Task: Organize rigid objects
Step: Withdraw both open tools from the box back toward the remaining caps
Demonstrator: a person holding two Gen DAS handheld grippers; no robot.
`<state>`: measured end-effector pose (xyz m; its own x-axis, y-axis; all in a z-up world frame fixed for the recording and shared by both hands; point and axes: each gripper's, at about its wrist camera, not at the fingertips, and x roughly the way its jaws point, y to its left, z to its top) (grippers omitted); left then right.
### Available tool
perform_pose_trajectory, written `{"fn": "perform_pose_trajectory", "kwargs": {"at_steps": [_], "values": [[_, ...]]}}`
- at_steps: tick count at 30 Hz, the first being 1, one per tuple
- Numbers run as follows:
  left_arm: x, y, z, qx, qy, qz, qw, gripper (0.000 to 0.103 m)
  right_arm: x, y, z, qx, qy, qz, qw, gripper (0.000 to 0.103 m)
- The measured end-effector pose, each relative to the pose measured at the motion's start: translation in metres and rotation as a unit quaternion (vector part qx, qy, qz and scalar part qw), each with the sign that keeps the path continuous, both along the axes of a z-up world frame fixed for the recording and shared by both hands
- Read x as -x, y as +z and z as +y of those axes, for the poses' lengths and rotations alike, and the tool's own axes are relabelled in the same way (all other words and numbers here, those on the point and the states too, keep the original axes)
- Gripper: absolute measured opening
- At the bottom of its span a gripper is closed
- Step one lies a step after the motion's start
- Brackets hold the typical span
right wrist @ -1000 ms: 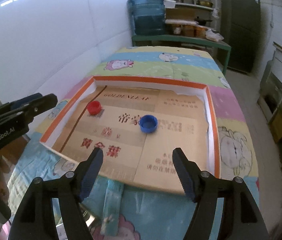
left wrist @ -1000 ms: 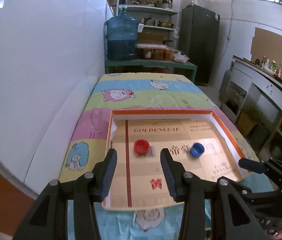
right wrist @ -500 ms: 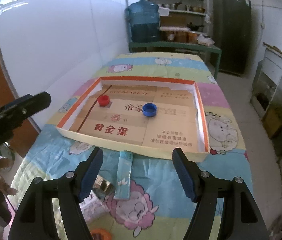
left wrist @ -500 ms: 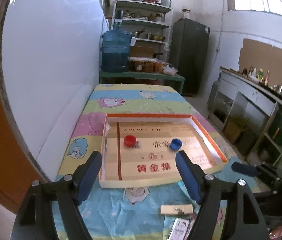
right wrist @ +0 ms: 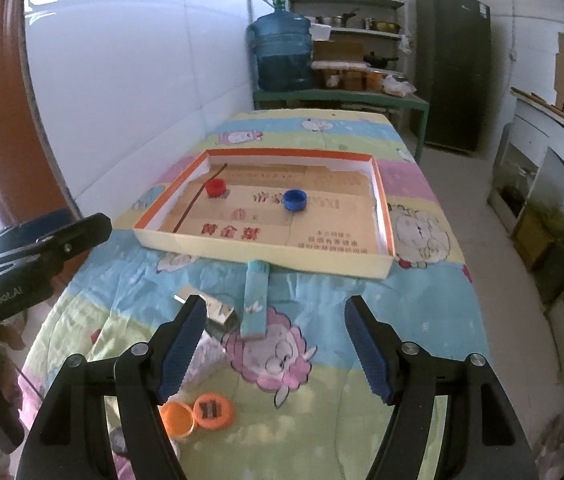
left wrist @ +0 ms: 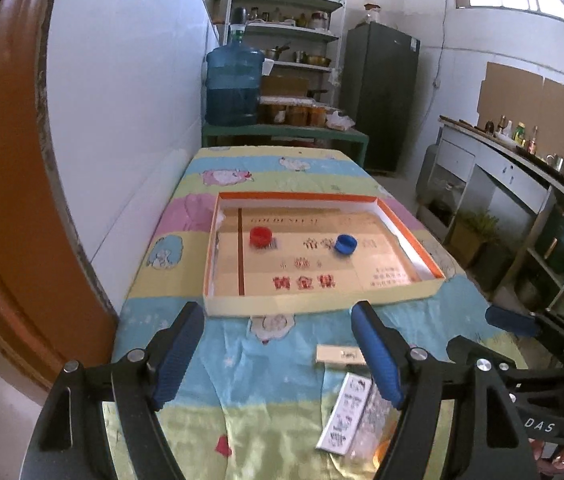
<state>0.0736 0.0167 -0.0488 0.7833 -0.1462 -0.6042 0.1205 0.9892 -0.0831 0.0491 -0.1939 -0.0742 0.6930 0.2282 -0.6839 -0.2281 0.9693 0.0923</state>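
2 grippers hover over the near end of the cartoon-print cloth surface (right wrist: pixel 421 320). The left gripper (left wrist: pixel 278 354) and right gripper (right wrist: pixel 276 350) both have their blue-padded fingers spread wide and empty. Just beyond them lie a pale blue flat stick (right wrist: pixel 255 299) and a small cream card (left wrist: pixel 339 355). Farther on, the shallow orange-rimmed cardboard tray (right wrist: pixel 385 216) holds a red bottle cap (right wrist: pixel 215 188) at its left and a blue bottle cap (right wrist: pixel 294 199) near the middle, well apart.

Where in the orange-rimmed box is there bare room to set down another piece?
In the orange-rimmed cardboard box, the right half beyond the blue plastic cap is bare, and so is the near strip. The red plastic cap crowds the far left corner.
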Motion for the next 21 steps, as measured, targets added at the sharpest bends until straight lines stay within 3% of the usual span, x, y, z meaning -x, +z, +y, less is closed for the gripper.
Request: {"fn": "perform_pose_trajectory", "kwargs": {"at_steps": [21], "values": [[0.061,-0.026,0.013,0.026,0.007,0.030,0.9992,0.061,0.077,-0.017,0.012,0.014,0.019,0.012,1.000,0.073]]}}
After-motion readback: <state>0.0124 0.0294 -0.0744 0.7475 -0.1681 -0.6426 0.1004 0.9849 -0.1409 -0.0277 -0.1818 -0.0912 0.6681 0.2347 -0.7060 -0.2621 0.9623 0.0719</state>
